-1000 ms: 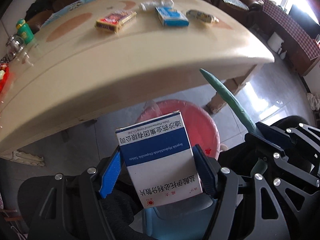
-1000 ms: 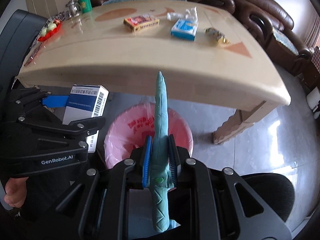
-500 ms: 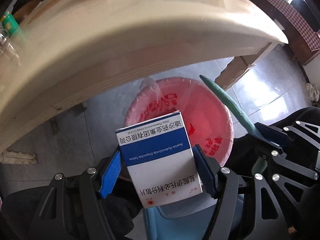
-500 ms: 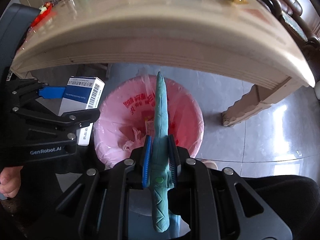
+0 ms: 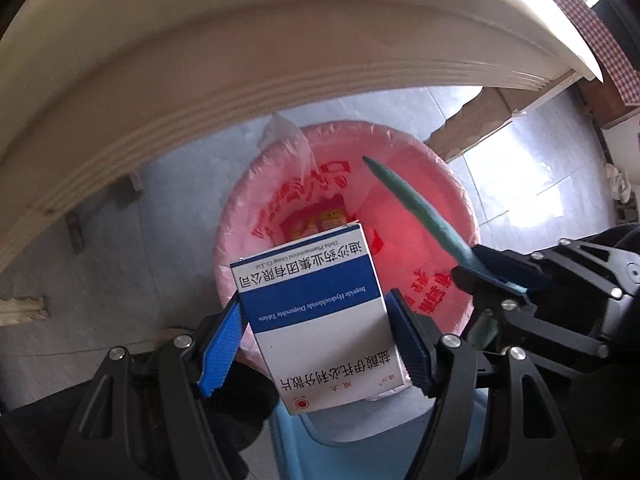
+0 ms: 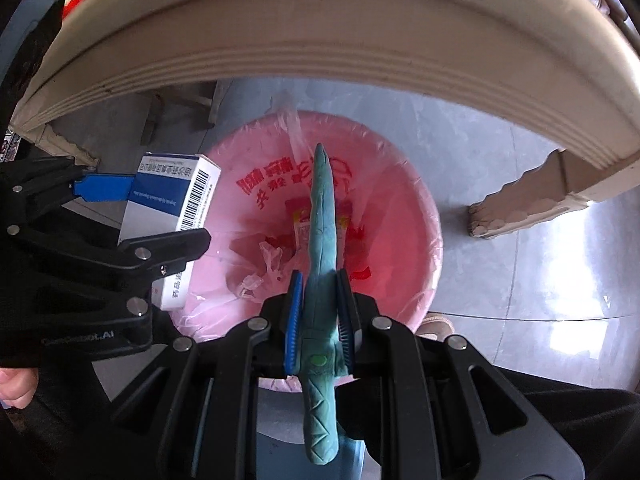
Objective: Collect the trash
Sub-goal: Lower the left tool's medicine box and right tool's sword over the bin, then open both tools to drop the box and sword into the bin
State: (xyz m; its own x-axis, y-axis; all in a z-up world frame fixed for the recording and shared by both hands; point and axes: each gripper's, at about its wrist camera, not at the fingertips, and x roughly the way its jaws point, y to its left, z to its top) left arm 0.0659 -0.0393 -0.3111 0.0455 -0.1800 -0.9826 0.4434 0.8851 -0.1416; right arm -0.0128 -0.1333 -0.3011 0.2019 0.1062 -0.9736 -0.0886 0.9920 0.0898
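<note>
Both tongs have dropped over the bin [image 5: 460, 200], left [image 5: 316, 340] clamping the box [image 5: 320, 320] (right [image 6: 319, 312] pinching the wrapper [image 6: 322, 216]).

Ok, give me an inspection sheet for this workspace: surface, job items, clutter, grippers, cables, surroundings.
Surface: grey tiled floor.
Job's things: medicine box; green pointed strip; pink-lined trash bin below both.
Clutter: wrappers in the bin.
Grippers: left gripper shut on the box; right gripper shut on the strip.
Cables: nothing seen.
Surroundings: beige table edge overhead.
</note>
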